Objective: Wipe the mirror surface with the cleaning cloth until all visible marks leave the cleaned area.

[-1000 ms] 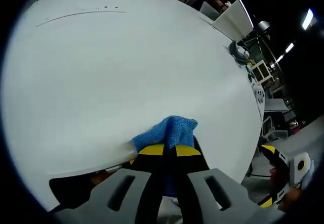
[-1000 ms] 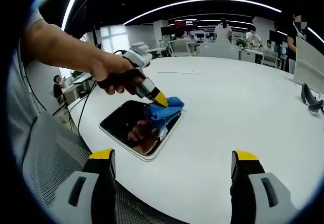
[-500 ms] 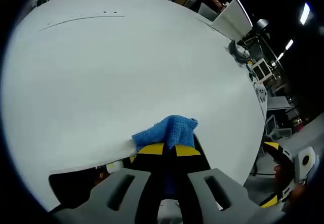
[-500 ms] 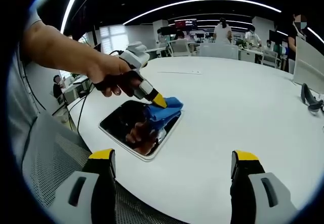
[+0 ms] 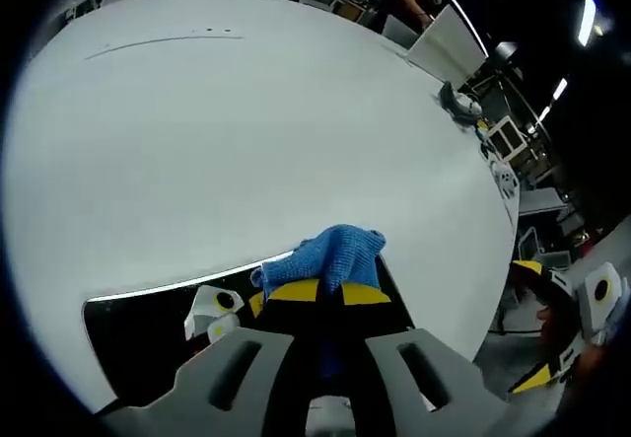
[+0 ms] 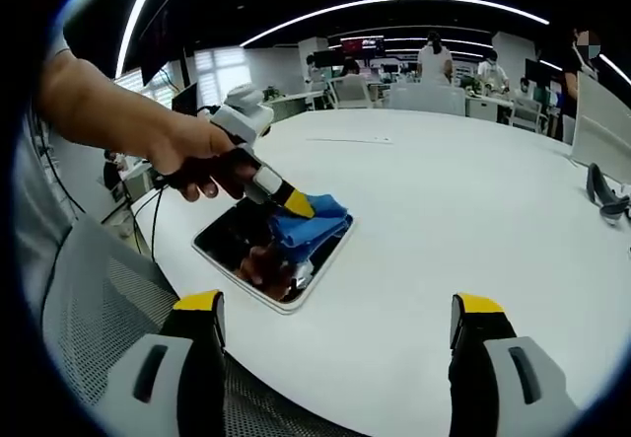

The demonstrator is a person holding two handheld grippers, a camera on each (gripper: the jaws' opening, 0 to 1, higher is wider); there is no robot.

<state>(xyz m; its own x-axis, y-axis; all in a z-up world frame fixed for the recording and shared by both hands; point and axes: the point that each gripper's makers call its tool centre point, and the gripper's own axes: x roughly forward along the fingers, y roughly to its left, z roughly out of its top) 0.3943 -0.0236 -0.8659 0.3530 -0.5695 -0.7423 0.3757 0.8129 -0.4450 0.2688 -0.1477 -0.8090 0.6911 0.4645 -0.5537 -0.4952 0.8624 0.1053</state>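
In the right gripper view we see our left gripper (image 6: 296, 205) reaching in from the left, held in a hand (image 6: 192, 156), its yellow-tipped jaws clamped on a bunched blue cleaning cloth (image 6: 311, 225). The cloth is pressed down on the mirror (image 6: 237, 245), a dark rectangular panel with a pale frame lying flat on the round white table (image 6: 444, 220), near the table's edge. The cloth sits over the mirror's far right part, and the dark glass below it reflects the hand and the cloth. Our right gripper (image 6: 335, 333) hangs well apart from the mirror, above the near rim of the table, with its jaws spread wide and nothing between them.

In the left gripper view the jaws of the left gripper (image 5: 330, 294) are closed together on the cleaning cloth (image 5: 330, 254), which bulges out past the yellow tips. The mirror (image 5: 138, 338) shows as a dark band to the left of the jaws, its bright edge running against the white table (image 5: 246, 131).
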